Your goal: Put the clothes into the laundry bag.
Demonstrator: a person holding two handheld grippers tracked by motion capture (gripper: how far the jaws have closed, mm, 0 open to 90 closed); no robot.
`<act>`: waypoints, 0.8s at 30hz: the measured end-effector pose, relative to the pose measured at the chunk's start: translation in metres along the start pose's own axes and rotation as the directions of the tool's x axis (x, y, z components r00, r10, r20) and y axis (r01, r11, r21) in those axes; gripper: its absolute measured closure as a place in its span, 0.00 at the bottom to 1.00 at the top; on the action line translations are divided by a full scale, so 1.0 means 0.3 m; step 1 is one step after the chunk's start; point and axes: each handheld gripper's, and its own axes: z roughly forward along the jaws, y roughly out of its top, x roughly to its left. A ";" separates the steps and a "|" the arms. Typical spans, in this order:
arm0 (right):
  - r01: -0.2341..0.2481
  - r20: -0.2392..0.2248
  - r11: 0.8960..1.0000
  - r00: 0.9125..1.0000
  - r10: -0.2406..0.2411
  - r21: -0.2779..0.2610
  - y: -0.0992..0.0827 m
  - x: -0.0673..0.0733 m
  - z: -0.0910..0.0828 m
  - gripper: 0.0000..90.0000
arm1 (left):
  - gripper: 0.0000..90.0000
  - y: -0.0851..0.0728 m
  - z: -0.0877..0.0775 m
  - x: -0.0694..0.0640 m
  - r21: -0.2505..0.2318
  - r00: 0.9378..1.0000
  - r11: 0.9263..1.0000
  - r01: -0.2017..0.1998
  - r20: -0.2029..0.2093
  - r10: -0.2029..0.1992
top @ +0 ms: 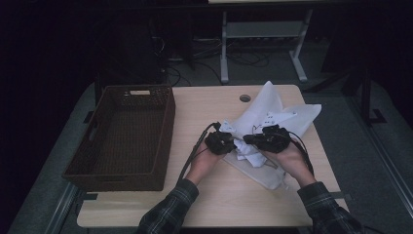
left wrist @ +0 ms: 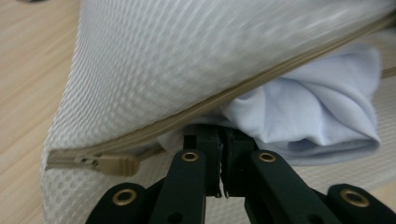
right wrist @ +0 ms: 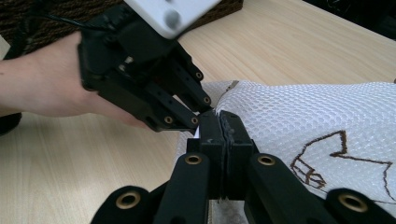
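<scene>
The laundry bag (left wrist: pixel 187 60) is white honeycomb mesh with a beige woven zipper (left wrist: pixel 100 163); the garment (left wrist: pixel 317 116) inside is soft, smooth pale cloth. The basket (top: pixel 122 136) is rough dark wicker, the table (top: pixel 204 112) matt light wood-grain. Both grippers are matt black plastic with brass rivets.

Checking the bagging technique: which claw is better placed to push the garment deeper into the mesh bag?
Left, probably. The left claw is shut at the pale garment in the zipper opening, while the right claw pinches the mesh bag edge.

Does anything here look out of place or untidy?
Yes. A crumpled white cloth bulges out of the mesh bag through its open zipper, so the bag cannot lie flat on the table.
</scene>
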 end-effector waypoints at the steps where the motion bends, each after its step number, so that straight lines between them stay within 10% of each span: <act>1: 0.000 -0.001 1.000 1.000 0.000 0.002 -0.001 0.000 0.001 0.98 | 0.95 -0.005 0.005 0.005 0.005 1.000 1.000 0.004 -0.008 -0.004; 11: 0.002 -0.001 1.000 1.000 -0.002 0.005 -0.005 -0.002 0.003 0.98 | 0.58 -0.054 -0.070 0.010 0.016 0.999 1.000 0.023 -0.026 -0.022; 17: 0.001 0.000 1.000 1.000 -0.001 0.008 -0.010 -0.003 0.002 0.98 | 0.47 -0.080 -0.172 0.020 0.001 0.998 1.000 0.001 -0.064 -0.001; 24: 0.001 -0.002 1.000 1.000 -0.001 0.008 -0.012 -0.002 0.002 0.98 | 0.40 -0.097 -0.168 0.085 -0.008 0.995 1.000 0.026 -0.101 -0.027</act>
